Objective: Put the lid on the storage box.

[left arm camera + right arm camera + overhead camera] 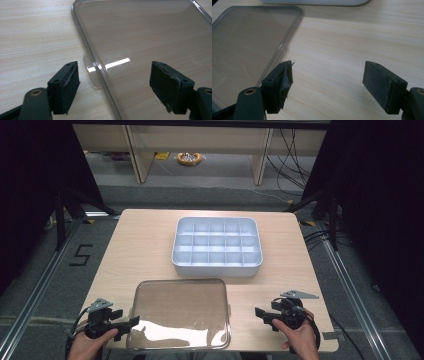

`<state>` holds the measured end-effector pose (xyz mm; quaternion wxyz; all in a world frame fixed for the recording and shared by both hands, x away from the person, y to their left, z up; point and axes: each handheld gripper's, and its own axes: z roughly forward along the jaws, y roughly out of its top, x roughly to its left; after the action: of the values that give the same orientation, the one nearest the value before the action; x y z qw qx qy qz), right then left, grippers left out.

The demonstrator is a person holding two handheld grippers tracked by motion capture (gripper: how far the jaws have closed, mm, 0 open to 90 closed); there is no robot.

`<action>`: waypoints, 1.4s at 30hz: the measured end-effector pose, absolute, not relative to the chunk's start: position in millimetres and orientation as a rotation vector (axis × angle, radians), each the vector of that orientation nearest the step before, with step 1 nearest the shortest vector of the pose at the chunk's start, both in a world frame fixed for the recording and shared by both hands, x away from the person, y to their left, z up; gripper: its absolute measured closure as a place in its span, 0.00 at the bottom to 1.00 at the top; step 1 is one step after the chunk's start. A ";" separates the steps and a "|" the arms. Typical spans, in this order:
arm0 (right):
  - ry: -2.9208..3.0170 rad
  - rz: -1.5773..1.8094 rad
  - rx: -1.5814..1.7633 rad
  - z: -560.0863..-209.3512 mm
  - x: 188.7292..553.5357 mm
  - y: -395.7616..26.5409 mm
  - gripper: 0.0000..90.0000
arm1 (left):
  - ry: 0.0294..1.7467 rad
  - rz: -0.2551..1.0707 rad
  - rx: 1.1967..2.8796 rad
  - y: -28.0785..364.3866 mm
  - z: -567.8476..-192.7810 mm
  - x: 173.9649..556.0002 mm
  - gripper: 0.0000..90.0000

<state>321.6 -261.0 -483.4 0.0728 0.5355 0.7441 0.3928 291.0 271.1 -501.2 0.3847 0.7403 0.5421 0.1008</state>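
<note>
Clear lid [179, 312]: light, stiff, slick; I'd grip its side tab [90, 71]. My left gripper [113, 83] and right gripper [327, 85] gape wide, holding nothing

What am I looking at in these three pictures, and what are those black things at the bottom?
A person sits at a wooden table and holds a hand tool in each hand. Each tool has two black jaws that can pinch things.

The wide picture comes from a camera above the table. It shows the left gripper and the right gripper near the table's front edge. The other two pictures come from small cameras riding on the tools, so the black blocks at the bottom are their own jaws.

On the table lie a white divided tray with many small compartments and, nearer the person, a clear plastic lid lying flat. The left gripper's jaws straddle the lid's edge by a small tab. Both stand open; nothing is held.
</note>
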 end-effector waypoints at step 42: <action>2.430 1.241 1.666 -501.1 337.0 -183.5 0.32 | 1.404 0.244 1.987 268.7 -509.1 298.7 0.57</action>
<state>337.0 -183.5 -501.1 -0.0278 0.5209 0.7598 0.3880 298.7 268.7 -509.1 0.3414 0.7638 0.5397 0.0940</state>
